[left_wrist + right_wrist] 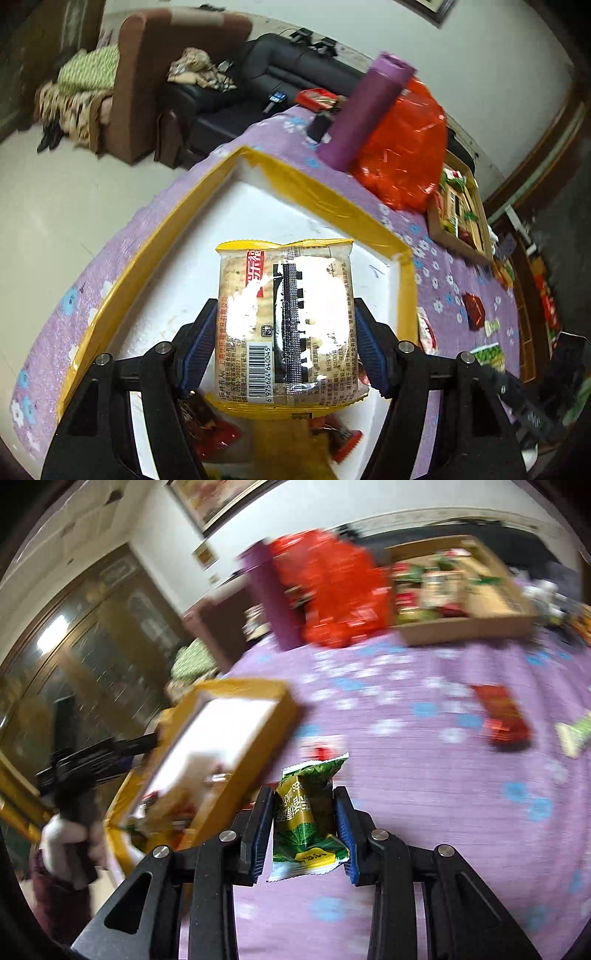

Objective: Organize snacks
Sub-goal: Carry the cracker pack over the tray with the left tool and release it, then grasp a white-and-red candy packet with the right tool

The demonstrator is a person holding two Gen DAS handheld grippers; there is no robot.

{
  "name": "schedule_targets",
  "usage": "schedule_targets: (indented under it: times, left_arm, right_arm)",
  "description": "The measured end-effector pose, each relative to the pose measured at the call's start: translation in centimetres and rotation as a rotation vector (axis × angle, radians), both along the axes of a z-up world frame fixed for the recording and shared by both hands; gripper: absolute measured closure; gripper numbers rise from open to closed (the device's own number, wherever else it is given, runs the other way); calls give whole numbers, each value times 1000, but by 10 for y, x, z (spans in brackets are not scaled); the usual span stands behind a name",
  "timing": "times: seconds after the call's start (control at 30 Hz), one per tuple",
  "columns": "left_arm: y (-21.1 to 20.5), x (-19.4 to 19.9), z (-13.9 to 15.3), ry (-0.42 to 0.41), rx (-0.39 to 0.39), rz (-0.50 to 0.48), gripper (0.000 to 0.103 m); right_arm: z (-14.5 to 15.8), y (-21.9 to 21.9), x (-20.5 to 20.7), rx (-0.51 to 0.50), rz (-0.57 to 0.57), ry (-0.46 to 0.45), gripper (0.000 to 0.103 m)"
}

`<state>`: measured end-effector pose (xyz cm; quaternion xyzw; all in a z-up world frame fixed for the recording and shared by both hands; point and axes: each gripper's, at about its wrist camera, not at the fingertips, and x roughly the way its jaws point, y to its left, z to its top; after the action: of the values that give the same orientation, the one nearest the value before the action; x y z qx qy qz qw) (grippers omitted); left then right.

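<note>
My left gripper (284, 332) has its blue ribbed pads pressed against both sides of a yellow-edged clear packet of crackers (284, 325), jaws about half apart, holding it over the white inside of a shallow yellow-rimmed box (321, 192). Glare washes out much of the packet's print, and its lower seam hides most of the red wrappers (207, 435) lying in the box beneath, so I cannot tell how many there are. My right gripper (304, 823) is closed narrowly on a small green-and-gold foil snack packet (308, 812), held above the purple flowered tablecloth (424, 775), just beside the yellow box. The right wrist view is smeared: a red wrapper (504, 716) on the cloth and a pale green one cut off by the edge are only shapes. Farther off stand a purple cylinder (365, 110), a crumpled red plastic bag (406, 147) and a brown cardboard tray (469, 626) whose contents I cannot make out.
</note>
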<state>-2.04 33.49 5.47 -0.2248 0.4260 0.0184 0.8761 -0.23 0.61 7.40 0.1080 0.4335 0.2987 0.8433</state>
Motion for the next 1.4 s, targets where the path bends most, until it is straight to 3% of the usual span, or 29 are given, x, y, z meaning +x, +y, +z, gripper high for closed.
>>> schedule_targets:
  times: [0.2, 0.47, 0.67, 0.87, 1.1, 1.33, 1.4]
  left_arm:
    - [21, 2, -4, -24, -56, 34, 34]
    - [46, -22, -2, -86, -121, 50, 34]
    - [43, -49, 19, -167, -180, 36, 33]
    - [10, -88, 37, -254, -261, -7, 31]
    - [-32, -116, 36, -265, -249, -46, 31]
    - [-46, -126, 44, -270, -231, -62, 31]
    - [-48, -128, 45, -272, -232, -64, 31]
  right_arm:
    - [9, 99, -6, -72, 140, 0, 70]
    - [-20, 172, -2, -139, 191, 64, 68]
    - [-13, 160, 2, -59, 186, 79, 62]
    - [5, 83, 19, -34, 34, 37, 56]
    - [-22, 31, 43, -97, -105, 84, 54]
    - [-38, 81, 55, -283, -51, 10, 54]
    - [-40, 90, 50, -373, -42, -49, 46]
